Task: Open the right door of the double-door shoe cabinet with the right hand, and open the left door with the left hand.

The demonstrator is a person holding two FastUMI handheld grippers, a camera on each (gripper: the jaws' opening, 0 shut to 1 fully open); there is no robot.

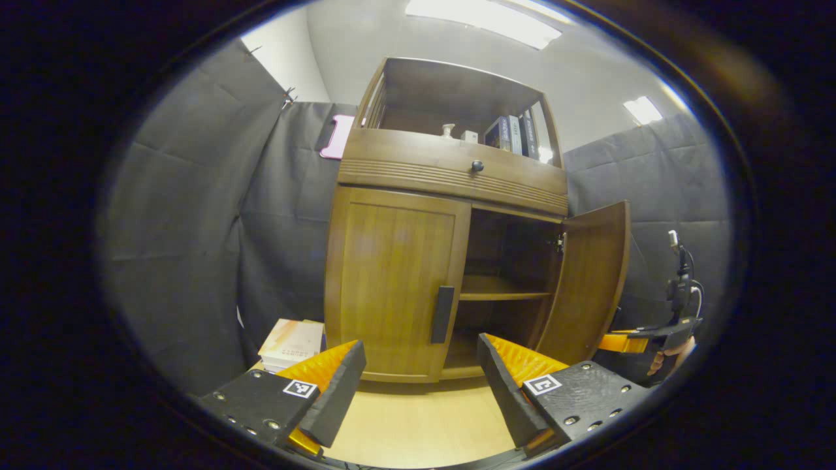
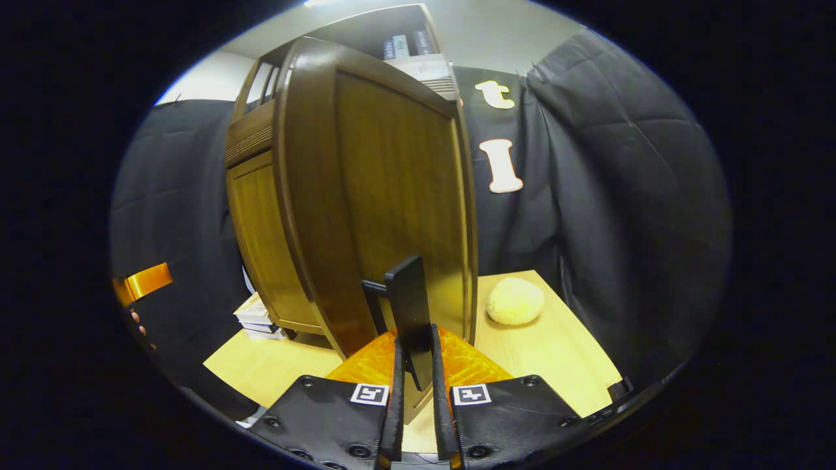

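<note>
Meanwhile right gripper (image 2: 415, 365) clamps right door's handle (image 2: 410, 307).

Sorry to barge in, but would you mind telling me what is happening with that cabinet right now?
A person is opening a wooden shoe cabinet with a two-finger gripper in each hand. The right gripper is clamped on the black handle of the right door, which stands swung well open, showing the shelf inside. The left gripper is open in front of the left door, which is shut, its handle not yet touched.
</note>
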